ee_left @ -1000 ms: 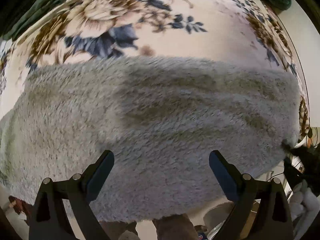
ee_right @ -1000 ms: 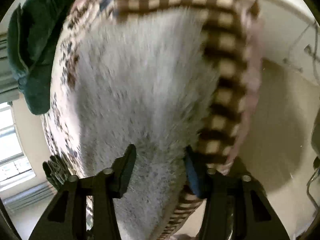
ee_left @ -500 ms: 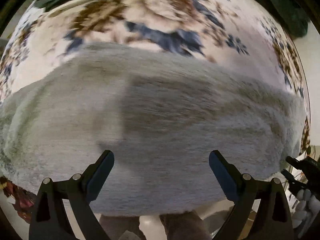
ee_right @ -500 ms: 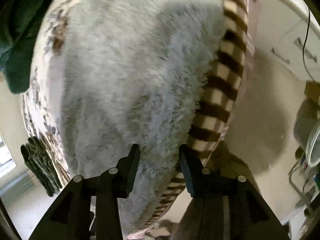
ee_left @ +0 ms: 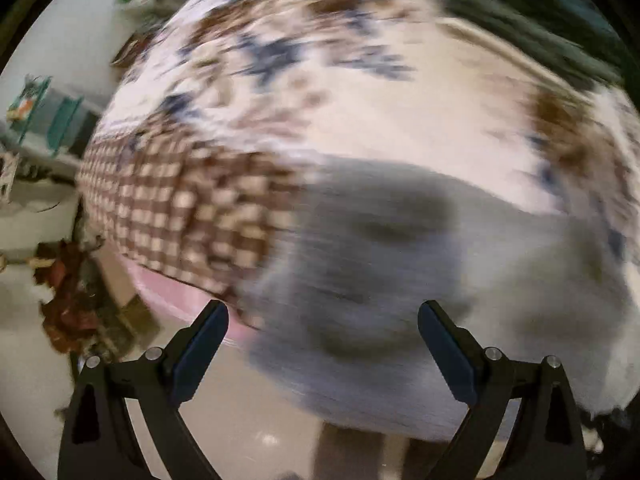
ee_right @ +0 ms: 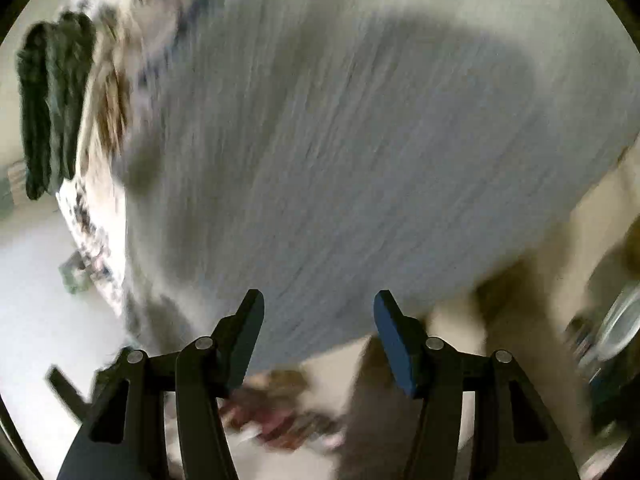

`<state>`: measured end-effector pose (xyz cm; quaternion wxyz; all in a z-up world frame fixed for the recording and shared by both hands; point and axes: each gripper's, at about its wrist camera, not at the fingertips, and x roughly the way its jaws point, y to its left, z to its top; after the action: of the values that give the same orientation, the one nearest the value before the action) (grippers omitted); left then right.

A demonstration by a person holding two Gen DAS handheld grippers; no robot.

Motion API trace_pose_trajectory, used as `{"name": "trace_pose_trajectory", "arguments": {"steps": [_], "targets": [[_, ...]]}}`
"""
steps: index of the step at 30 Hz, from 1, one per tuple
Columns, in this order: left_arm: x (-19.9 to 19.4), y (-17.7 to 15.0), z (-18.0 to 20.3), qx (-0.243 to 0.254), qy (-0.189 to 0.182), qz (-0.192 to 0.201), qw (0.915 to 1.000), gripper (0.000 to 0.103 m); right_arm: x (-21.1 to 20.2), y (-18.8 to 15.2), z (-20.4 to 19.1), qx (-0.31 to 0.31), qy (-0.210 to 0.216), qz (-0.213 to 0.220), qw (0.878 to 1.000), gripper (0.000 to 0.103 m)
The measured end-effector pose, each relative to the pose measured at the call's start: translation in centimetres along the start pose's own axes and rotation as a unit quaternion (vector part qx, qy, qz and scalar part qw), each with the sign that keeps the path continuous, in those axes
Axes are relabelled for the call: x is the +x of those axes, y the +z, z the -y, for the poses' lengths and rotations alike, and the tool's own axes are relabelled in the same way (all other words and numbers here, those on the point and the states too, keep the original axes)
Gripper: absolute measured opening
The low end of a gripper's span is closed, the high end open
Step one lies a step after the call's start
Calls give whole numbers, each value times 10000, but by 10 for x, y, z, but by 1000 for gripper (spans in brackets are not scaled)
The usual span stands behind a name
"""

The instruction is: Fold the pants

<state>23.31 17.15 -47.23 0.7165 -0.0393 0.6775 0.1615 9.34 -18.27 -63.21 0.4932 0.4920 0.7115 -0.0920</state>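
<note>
Left wrist view is pretty smeared, but there's one big floral bedspread (ee_left: 360,92) covering the bed, and one pair of fuzzy grey pants (ee_left: 400,280) lying on it near the front edge. Just left of the pants sits one brown checkered cloth (ee_left: 168,208), touching them. One dark green garment (ee_left: 528,12) lies at the far side. The left claw (ee_left: 322,320) is spread wide with nothing in it, hovering over the pants' near edge. On the right wrist side the pants (ee_right: 360,140) fill nearly everything, and the right claw (ee_right: 318,312) is open too, gripping nothing. Reddish clutter (ee_right: 280,412) on the floor below, too blurry to identify.
</note>
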Motion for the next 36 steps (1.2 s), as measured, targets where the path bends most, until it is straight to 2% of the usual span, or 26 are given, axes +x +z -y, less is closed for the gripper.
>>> {"name": "trace_pose_trajectory", "arguments": {"steps": [2, 4, 5, 6, 9, 11, 13, 16, 17, 19, 21, 22, 23, 24, 26, 27, 28, 30, 32, 33, 35, 36], "targets": [[26, 7, -27, -182, -229, -343, 9990, 97, 41, -21, -10, 248, 134, -293, 9992, 60], [56, 7, -40, -325, -715, -812, 9936, 95, 60, -30, -20, 297, 120, -158, 9994, 55], [66, 6, -44, -413, -1016, -924, 9897, 77, 64, -35, -23, 320, 99, 54, 9994, 29], [71, 5, -47, -475, -1141, -956, 9877, 52, 66, -39, -26, 338, 57, 169, 9993, 15], [72, -2, -46, -416, -1337, -794, 9870, 27, 69, -53, -42, 261, -103, 484, 9984, 13], [59, -1, -48, -403, -1328, -506, 9890, 25, 65, -68, -56, 4, -191, 598, 9980, 12], [52, 3, -55, -420, -1275, -325, 9904, 25, 63, -81, -63, -284, -244, 560, 9977, 12], [64, 6, -63, -500, -1299, -591, 9885, 29, 80, -88, -73, -787, -742, 182, 9940, 16], [64, 9, -62, -458, -1308, -660, 9882, 34, 82, -85, -74, -877, -824, 35, 9927, 19], [52, 9, -56, -270, -1136, -669, 9909, 47, 77, -78, -85, -1071, -908, -108, 9900, 33], [27, 3, -44, -6, -905, -487, 9947, 53, 56, -76, -97, -1399, -825, -116, 9867, 72], [16, 9, -27, 112, -776, -364, 9963, 60, 44, -76, -105, -1606, -819, -83, 9836, 75], [4, 5, -22, 221, -605, -221, 9977, 79, 32, -75, -114, -1820, -825, -6, 9798, 76], [-11, 4, -12, 286, -394, -39, 9988, 91, 17, -71, -128, -2155, -909, 136, 9722, 76], [-31, 8, 8, 322, -354, 200, 9987, 91, -2, -57, -154, -2649, -968, 357, 9587, 79], [-39, 12, 17, 304, -357, 336, 9983, 91, -7, -44, -173, -3008, -924, 455, 9481, 82], [-40, 17, 18, 321, -408, 458, 9976, 91, -7, -30, -190, -3385, -965, 485, 9347, 82], [-38, 28, 48, 483, -600, 558, 9955, 91, 1, 3, -225, -3978, -1135, 507, 9090, 82], [-23, 36, 70, 558, -737, 526, 9943, 91, 28, 27, -258, -4648, -1199, 104, 8772, 82], [-13, 41, 87, 619, -808, 479, 9937, 91, 38, 47, -274, -4790, -1320, -101, 8678, 82], [9, 47, 116, 778, -900, 331, 9923, 91, 57, 65, -284, -5131, -1620, -529, 8413, 80], [23, 51, 133, 905, -890, 252, 9916, 91, 66, 68, -283, -5315, -1777, -805, 8243, 75]]}}
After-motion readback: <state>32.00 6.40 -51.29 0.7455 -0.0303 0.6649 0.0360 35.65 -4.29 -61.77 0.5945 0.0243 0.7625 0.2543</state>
